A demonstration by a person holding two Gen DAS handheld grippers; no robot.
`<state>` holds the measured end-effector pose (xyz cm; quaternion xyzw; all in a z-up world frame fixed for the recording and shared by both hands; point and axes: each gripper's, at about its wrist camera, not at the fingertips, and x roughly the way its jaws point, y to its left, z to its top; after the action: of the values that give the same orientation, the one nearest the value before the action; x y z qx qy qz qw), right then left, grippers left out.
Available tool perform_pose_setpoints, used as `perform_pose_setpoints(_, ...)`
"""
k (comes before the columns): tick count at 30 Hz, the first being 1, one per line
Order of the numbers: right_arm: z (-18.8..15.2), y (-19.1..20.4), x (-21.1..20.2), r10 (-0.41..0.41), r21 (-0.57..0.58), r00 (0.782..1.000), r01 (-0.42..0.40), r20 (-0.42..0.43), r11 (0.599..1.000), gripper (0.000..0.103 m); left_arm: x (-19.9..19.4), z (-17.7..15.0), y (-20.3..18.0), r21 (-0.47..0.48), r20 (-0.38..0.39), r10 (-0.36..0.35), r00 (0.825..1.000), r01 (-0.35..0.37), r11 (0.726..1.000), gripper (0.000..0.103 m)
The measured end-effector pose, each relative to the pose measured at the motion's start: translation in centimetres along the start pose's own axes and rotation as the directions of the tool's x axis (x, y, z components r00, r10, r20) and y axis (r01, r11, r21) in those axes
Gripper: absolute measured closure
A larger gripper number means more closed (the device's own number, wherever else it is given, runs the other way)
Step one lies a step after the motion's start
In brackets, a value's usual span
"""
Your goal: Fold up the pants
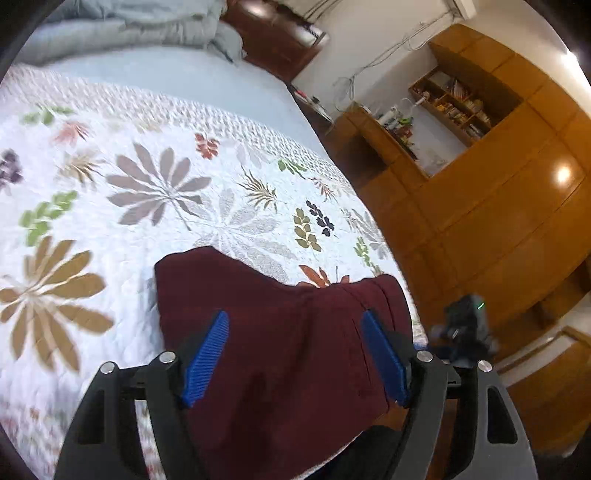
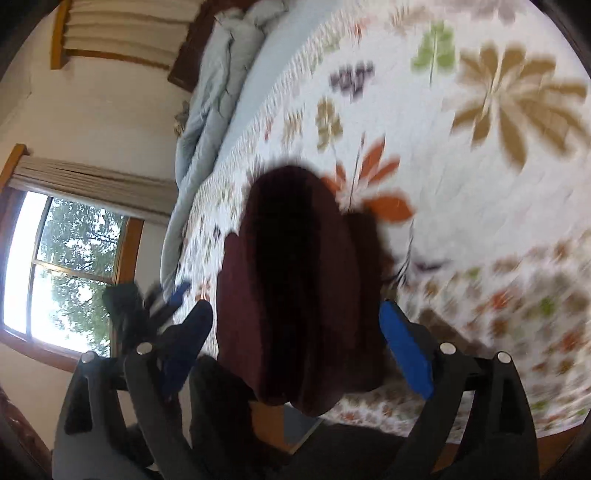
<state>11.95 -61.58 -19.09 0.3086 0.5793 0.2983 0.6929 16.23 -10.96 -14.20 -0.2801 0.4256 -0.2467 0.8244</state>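
Pants, maroon, folded into thick stack, lie at near edge of your bed, on floral quilt. Your left gripper hovers over stack, blue pads spread wide, no cloth pinched between them. Your right gripper also wide apart above pants, not gripping. Grey duvet bunched at far end by headboard. Wooden cabinets stand beside bed.

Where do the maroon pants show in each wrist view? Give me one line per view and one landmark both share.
Left wrist view: the maroon pants lie low in the middle, on the near edge of the floral quilt, seen between the blue pads.
Right wrist view: the pants sit centre and low, blurred, hanging over the quilt's edge.
Shared landmark: the bunched grey duvet at the bed's far end.
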Motion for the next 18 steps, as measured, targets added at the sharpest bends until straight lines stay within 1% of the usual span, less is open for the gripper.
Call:
perform_pose_setpoints(2, -0.2, 0.1, 1.6, 0.018, 0.014, 0.999, -0.018, -0.048, 1.000, 0.012, 2.6, 1.2, 0.9, -0.016, -0.053, -0.038, 0.998, 0.037, 0.999, 0.028)
perform_pose_setpoints(3, -0.1, 0.6, 2.3, 0.016, -0.005, 0.998, -0.016, -0.058, 1.000, 0.010, 3.8, 1.2, 1.4, -0.023, -0.086, -0.048, 0.995, 0.046, 0.999, 0.028)
perform_pose_setpoints(4, 0.1, 0.9, 2.8, -0.001, -0.022, 0.998, 0.000, -0.064, 1.000, 0.008, 4.8, 1.4, 1.8, -0.028, -0.107, -0.044, 0.993, 0.041, 0.999, 0.028)
perform_pose_setpoints(6, 0.6, 0.9, 3.9, -0.042, -0.011, 0.996, 0.042, -0.084, 0.999, 0.007, 6.7, 1.2, 2.7, -0.051, -0.141, -0.035, 0.989, 0.028, 0.998, 0.028)
perform_pose_setpoints(7, 0.8, 0.9, 4.2, -0.050, -0.005, 0.995, 0.050, -0.091, 0.999, 0.017, 7.4, 1.1, 3.2, -0.062, -0.142, -0.036, 0.989, 0.028, 0.998, 0.028)
perform_pose_setpoints(8, 0.9, 1.2, 4.6, -0.073, -0.027, 0.992, 0.071, -0.099, 0.997, 0.051, 7.9, 1.2, 3.8, -0.068, -0.138, -0.032, 0.990, 0.022, 0.997, 0.028)
perform_pose_setpoints(9, 1.0, 1.6, 4.9, -0.088, -0.057, 0.991, 0.083, -0.104, 0.995, 0.069, 7.9, 1.1, 4.1, -0.073, -0.129, -0.027, 0.991, 0.017, 0.997, 0.028)
perform_pose_setpoints(10, 1.1, 2.1, 5.2, -0.065, -0.064, 0.991, 0.058, -0.117, 0.996, 0.078, 8.0, 1.1, 4.6, -0.081, -0.120, -0.027, 0.992, 0.017, 0.997, 0.028)
perform_pose_setpoints(11, 1.2, 2.5, 5.2, -0.062, -0.069, 0.991, 0.055, -0.114, 0.996, 0.078, 7.9, 1.1, 5.0, -0.097, -0.111, -0.027, 0.993, 0.016, 0.995, 0.029)
perform_pose_setpoints(12, 1.2, 3.7, 5.1, -0.070, -0.109, 0.993, 0.060, -0.097, 0.992, 0.079, 7.9, 1.0, 5.6, -0.125, -0.097, -0.029, 0.995, 0.017, 0.992, 0.030)
perform_pose_setpoints(14, 1.1, 5.5, 4.6, -0.050, -0.161, 0.996, 0.038, -0.074, 0.986, 0.079, 7.7, 0.7, 6.0, -0.140, -0.082, -0.028, 0.996, 0.016, 0.990, 0.037)
perform_pose_setpoints(16, 0.7, 7.2, 3.7, -0.045, -0.240, 0.998, 0.034, -0.038, 0.970, 0.079, 7.3, 0.4, 6.6, -0.148, -0.062, -0.015, 0.998, 0.005, 0.989, 0.050)
perform_pose_setpoints(17, 0.1, 7.4, 3.1, -0.045, -0.288, 0.999, 0.042, -0.006, 0.957, 0.080, 7.2, 0.2, 7.2, -0.163, -0.049, -0.021, 0.999, 0.013, 0.987, 0.053)
perform_pose_setpoints(18, -0.2, 6.8, 2.6, -0.049, -0.303, 0.999, 0.051, 0.012, 0.952, 0.080, 7.2, 0.0, 7.6, -0.177, -0.042, -0.024, 0.999, 0.016, 0.984, 0.062)
